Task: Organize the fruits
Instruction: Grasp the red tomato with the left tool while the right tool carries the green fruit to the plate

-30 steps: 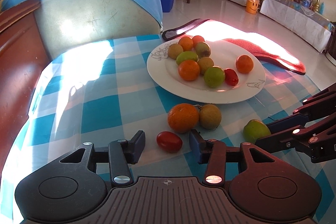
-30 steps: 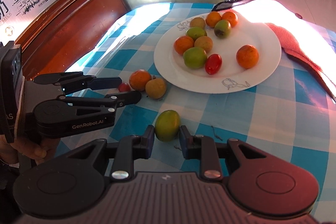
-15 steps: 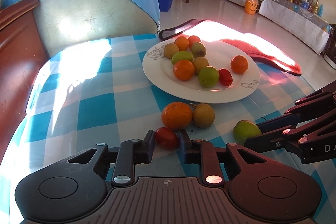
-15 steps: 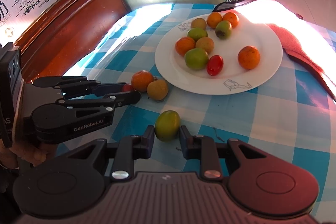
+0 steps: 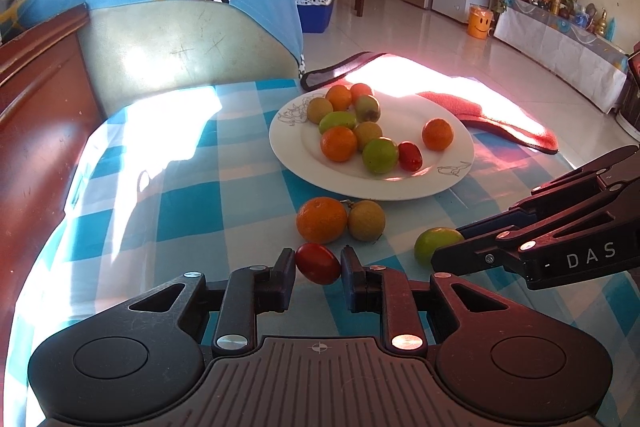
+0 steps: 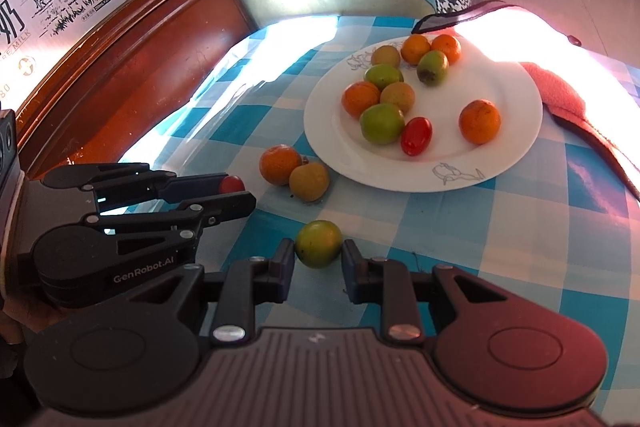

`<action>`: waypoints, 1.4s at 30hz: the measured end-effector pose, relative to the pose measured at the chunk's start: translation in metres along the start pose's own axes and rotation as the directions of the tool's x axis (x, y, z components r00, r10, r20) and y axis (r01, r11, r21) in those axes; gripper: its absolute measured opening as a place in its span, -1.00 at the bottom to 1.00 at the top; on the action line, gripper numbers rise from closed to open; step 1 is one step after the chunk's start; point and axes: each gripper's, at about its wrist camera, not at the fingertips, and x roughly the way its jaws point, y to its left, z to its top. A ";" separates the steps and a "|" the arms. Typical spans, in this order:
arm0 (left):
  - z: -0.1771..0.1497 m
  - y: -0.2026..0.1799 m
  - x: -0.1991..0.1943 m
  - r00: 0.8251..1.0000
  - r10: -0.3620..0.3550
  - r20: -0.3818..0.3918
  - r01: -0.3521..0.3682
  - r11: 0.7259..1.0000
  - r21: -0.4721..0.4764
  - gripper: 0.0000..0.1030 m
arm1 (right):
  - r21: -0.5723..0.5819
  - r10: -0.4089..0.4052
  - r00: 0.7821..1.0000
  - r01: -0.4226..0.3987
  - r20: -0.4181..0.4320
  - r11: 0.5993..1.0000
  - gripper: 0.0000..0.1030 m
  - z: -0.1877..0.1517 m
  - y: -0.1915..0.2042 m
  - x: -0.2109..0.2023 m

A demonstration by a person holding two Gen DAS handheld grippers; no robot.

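Fruits mostly sit on the plate (image 5: 288, 147). Left wrist view: left tongs (image 5: 318, 263) clamp a red tomato (image 5: 318, 263) for carrying. Right wrist view: right tongs (image 6: 318, 259) squeeze a green fruit (image 6: 319, 243) on the tabletop (image 6: 520, 227), likely plate-bound too.

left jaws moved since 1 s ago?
Yes. The left gripper has closed on the red tomato, which lay loose between open jaws before; it sits nearer the orange now.
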 end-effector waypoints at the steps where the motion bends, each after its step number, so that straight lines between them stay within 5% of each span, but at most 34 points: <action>1: 0.000 -0.001 -0.002 1.000 0.001 0.003 -0.001 1.000 -0.003 -0.58 | -0.002 0.002 1.000 -0.002 0.004 1.000 -0.50 0.000 0.001 -0.002; 26: 0.044 -0.034 -0.019 0.994 -0.035 0.106 0.040 0.998 -0.050 -0.58 | 0.013 -0.035 0.991 0.034 0.128 0.999 -0.50 0.045 -0.023 -0.048; 42: 0.056 -0.036 0.026 0.999 -0.007 0.051 0.013 0.993 -0.119 -0.58 | 0.096 -0.060 0.986 0.046 0.157 0.994 -0.50 0.074 -0.058 -0.032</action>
